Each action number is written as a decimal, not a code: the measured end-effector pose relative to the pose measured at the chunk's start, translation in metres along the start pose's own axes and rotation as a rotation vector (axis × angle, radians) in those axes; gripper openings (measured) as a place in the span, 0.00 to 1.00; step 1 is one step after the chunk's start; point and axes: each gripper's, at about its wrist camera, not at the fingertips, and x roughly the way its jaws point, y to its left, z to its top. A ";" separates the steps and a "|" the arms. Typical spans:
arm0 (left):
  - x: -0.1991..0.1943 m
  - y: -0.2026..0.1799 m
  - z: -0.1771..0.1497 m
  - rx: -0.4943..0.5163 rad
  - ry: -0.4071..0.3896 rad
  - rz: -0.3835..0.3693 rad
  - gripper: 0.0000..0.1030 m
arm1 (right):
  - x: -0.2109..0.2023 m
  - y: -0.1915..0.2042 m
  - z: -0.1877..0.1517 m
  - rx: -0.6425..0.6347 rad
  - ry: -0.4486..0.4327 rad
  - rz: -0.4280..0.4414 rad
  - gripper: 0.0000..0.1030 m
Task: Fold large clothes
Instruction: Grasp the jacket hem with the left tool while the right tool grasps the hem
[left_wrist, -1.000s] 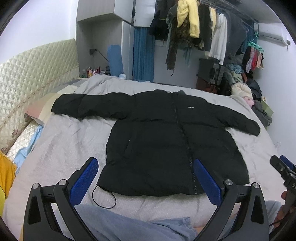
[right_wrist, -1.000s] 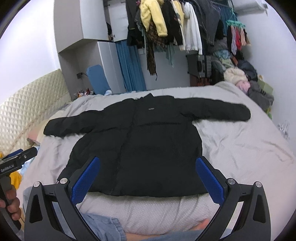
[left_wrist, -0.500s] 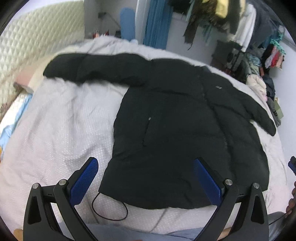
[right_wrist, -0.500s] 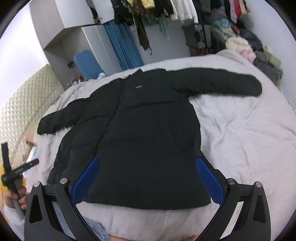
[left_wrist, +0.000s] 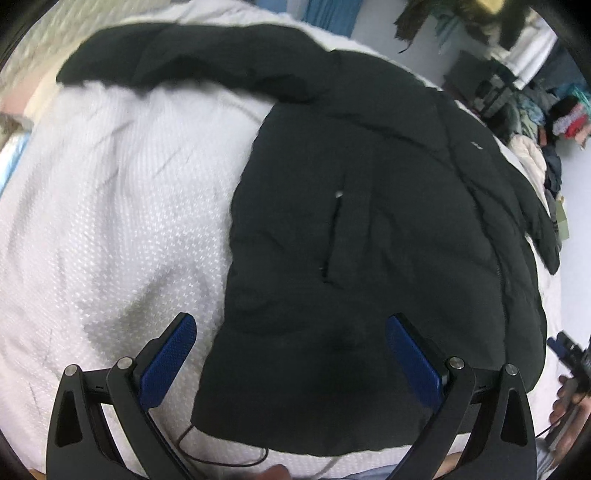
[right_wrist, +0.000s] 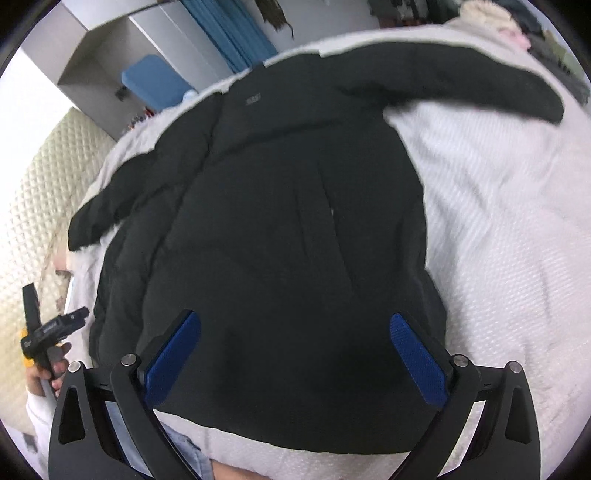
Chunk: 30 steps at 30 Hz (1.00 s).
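A large black puffer jacket (left_wrist: 369, 229) lies flat on a white bedspread (left_wrist: 110, 221), front up, both sleeves spread out to the sides; it also shows in the right wrist view (right_wrist: 280, 240). My left gripper (left_wrist: 291, 354) is open and empty, hovering over the jacket's lower left hem. My right gripper (right_wrist: 295, 354) is open and empty, above the jacket's lower middle. Each gripper shows at the edge of the other's view: the right gripper (left_wrist: 569, 354) and the left gripper (right_wrist: 48, 332).
A thin dark cord (left_wrist: 221, 458) lies on the bedspread below the hem. A quilted headboard (right_wrist: 33, 184) is on the left. A blue cushion (right_wrist: 155, 81) and blue curtain (right_wrist: 236, 29) stand beyond the bed. Piled clothes (left_wrist: 535, 122) crowd the right.
Both grippers have moved forward and down toward the jacket, which now fills more of each view. Both stay open and the jacket has not moved.
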 end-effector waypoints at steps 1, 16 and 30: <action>0.005 0.005 0.001 -0.020 0.014 -0.006 0.99 | 0.005 -0.002 0.000 -0.003 0.015 -0.019 0.98; 0.067 0.037 0.015 -0.195 0.160 -0.050 0.98 | 0.013 -0.054 0.003 0.191 -0.016 -0.147 0.97; 0.082 0.051 0.016 -0.277 0.140 -0.028 1.00 | 0.031 -0.055 -0.006 0.222 0.109 0.175 0.58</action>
